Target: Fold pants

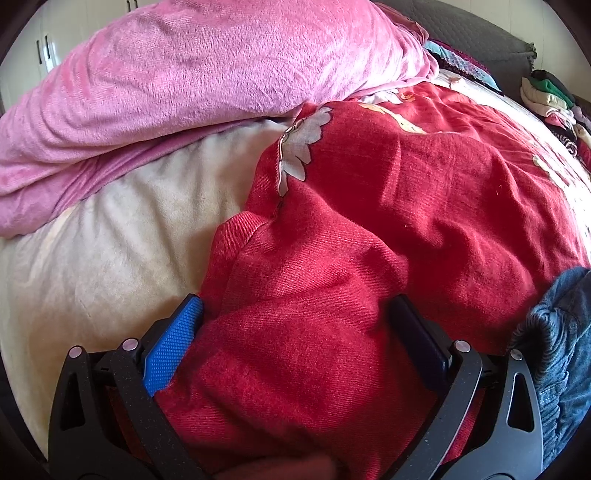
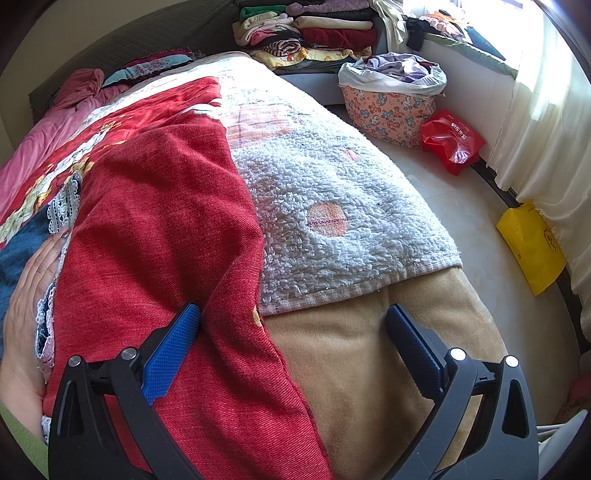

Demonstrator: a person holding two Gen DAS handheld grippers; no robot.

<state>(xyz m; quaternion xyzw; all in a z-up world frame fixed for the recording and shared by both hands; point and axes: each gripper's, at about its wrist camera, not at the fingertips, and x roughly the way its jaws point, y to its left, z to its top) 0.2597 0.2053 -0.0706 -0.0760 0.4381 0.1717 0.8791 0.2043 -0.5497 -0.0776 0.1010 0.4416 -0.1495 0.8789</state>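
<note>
Red woven pants [image 1: 351,221] lie spread on the bed; they also show in the right wrist view [image 2: 159,221]. My left gripper [image 1: 295,314] is open, its blue-padded fingers [image 1: 173,343] straddling a bunched part of the red fabric. My right gripper [image 2: 293,321] is open over the right edge of the pants, one finger [image 2: 173,343] on the red cloth, the other over the tan blanket [image 2: 369,369]. A bare hand [image 2: 26,295] rests beside the pants on the left.
A pink blanket [image 1: 184,85] is piled at the back left. A white fluffy towel [image 2: 332,206] lies on the bed. Blue denim [image 1: 561,332] sits at the right. Folded clothes [image 2: 314,33], a laundry basket [image 2: 388,107], red bag [image 2: 450,140] and yellow bag [image 2: 528,247] lie beyond the bed.
</note>
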